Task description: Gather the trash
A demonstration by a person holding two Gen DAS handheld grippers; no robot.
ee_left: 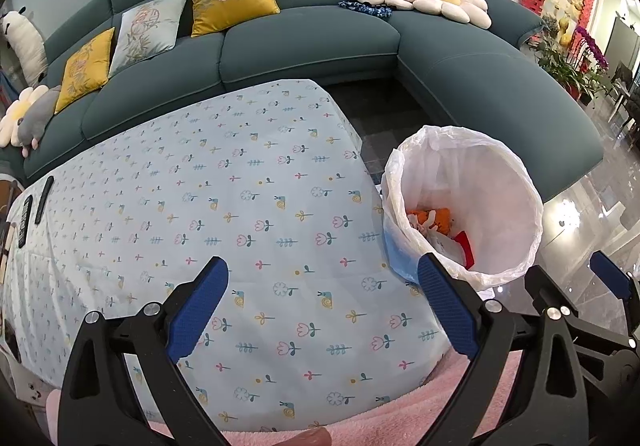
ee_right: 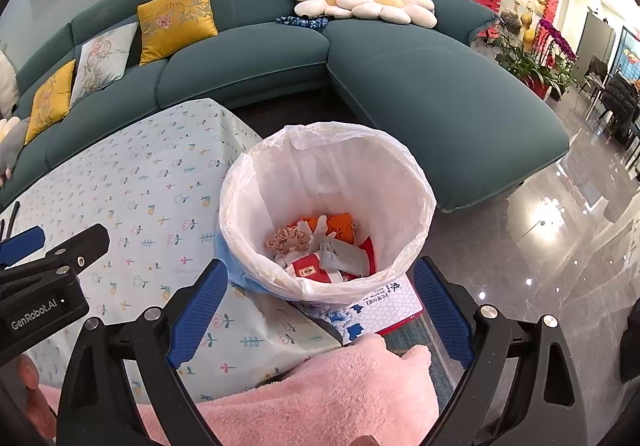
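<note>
Both cameras look forward and down toward the sofa (ee_left: 304,45). The left one sits over the surface (ee_left: 240,205). The right one sits near the bin (ee_right: 328,213). Both see the bin.

Left gripper (ee_left: 322,310), jaws spread wide, nothing held, above floral tablecloth (ee_left: 208,205). Lined bin (ee_left: 504,181) with wrappers (ee_left: 436,219) alongside. Teal sofa (ee_left: 312,49) behind.

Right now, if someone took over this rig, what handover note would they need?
Left gripper: open, empty, over the table.
Right gripper: open, empty, facing the bin.
Bin stands beside the table's corner; wrappers lie in its liner.
Done: no trash visible on the cloth.
Left: two dark remotes at the far left edge look like keepers; check outside these views.
</note>
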